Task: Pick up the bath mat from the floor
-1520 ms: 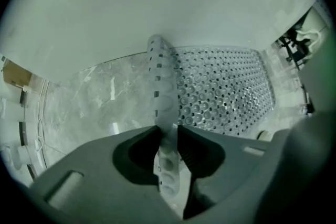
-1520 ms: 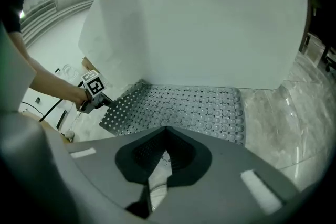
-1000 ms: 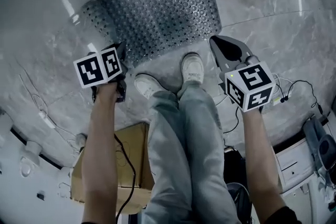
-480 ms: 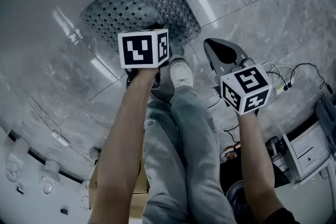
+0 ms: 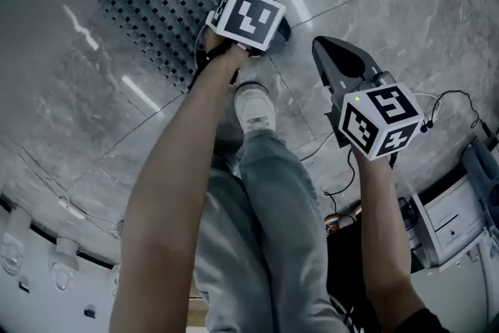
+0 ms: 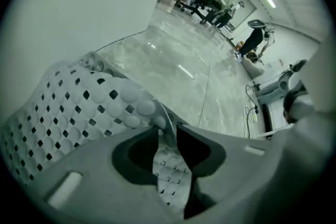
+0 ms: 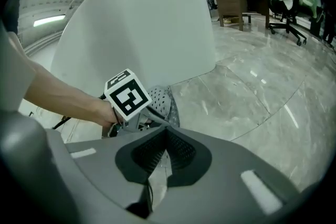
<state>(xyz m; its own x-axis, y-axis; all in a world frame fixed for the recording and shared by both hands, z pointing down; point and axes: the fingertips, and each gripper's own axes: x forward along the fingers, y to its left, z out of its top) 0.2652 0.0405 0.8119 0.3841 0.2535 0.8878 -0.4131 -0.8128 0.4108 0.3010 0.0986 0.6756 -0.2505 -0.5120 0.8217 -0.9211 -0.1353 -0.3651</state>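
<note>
While left tongs [image 6: 167, 129] pinch bath mat [image 6: 79, 107], right tongs [image 7: 164, 132] closed

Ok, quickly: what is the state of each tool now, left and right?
Left tool: closed on the bath mat edge; its jaws just opened slightly, mat between them.
Right tool: closed, empty.
</note>
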